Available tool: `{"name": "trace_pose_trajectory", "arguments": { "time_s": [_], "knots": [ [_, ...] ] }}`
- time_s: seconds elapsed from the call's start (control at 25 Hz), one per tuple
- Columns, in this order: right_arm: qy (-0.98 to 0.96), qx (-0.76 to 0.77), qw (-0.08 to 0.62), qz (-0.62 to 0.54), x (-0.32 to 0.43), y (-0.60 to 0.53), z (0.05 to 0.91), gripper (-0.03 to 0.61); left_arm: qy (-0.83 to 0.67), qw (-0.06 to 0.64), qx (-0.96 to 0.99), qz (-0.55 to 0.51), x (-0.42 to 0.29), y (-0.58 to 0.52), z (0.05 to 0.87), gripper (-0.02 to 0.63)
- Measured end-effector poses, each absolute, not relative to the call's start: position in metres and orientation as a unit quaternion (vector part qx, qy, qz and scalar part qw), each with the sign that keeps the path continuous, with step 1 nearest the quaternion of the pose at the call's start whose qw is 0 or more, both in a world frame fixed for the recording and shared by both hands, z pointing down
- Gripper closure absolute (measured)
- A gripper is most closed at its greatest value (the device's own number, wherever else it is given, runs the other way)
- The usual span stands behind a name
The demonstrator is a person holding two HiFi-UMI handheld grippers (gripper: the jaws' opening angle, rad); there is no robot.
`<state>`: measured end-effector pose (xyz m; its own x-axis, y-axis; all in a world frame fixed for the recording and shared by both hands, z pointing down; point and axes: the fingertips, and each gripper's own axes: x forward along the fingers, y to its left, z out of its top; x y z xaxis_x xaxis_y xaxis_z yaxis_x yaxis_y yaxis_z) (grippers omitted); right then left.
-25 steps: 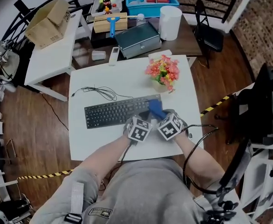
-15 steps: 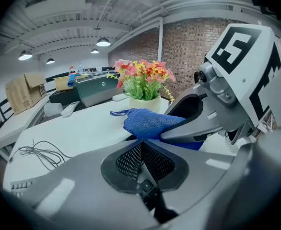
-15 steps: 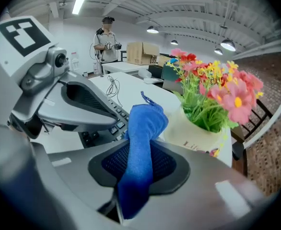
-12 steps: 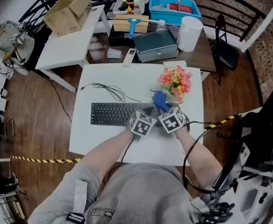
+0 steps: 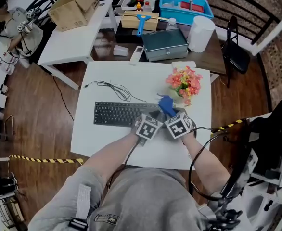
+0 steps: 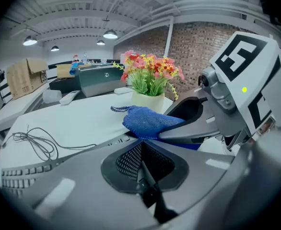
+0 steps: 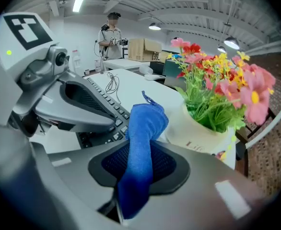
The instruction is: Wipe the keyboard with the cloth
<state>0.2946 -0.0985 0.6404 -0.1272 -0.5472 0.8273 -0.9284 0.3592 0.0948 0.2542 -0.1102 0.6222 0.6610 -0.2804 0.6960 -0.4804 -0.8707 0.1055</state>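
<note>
Carrying it all: the white counter; everything for the job lies on it
Keyboard: flat across the counter's middle; its right end sits under both tools; the long left stretch is bare
Flower pot: just beside the keyboard's right end; likely to snag a wide stroke
Right tool: clamped on the cloth
Left tool: jaws together, nothing between them; close beside the right tool
Cloth: blue; sticks out past the right tool's tips, over the keyboard's right end
Done: cloth in grip and brought to the keys, I judge
To do: nearly the whole wipe, by the look of it; no key shows as cleaned
</note>
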Motion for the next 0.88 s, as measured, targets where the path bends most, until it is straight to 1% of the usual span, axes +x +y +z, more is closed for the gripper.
{"name": "trace_pose_trajectory", "arguments": {
  "time_s": [0.28,0.56,0.72,0.88],
  "knots": [
    [-0.708,0.52,0.406,0.251,0.269,-0.041,0.65,0.466,-0.172,0.139,0.906,0.362,0.241,-0.066,0.632,0.62],
    [-0.7,0.513,0.42,0.266,0.254,0.002,0.665,0.466,-0.136,0.137,0.909,0.371,0.233,-0.029,0.647,0.62],
    [-0.708,0.509,0.419,0.253,0.252,-0.012,0.656,0.466,-0.148,0.136,0.91,0.361,0.232,-0.039,0.641,0.62],
    [-0.722,0.505,0.415,0.226,0.254,-0.055,0.644,0.466,-0.184,0.133,0.91,0.346,0.23,-0.075,0.628,0.62]
  ]
}}
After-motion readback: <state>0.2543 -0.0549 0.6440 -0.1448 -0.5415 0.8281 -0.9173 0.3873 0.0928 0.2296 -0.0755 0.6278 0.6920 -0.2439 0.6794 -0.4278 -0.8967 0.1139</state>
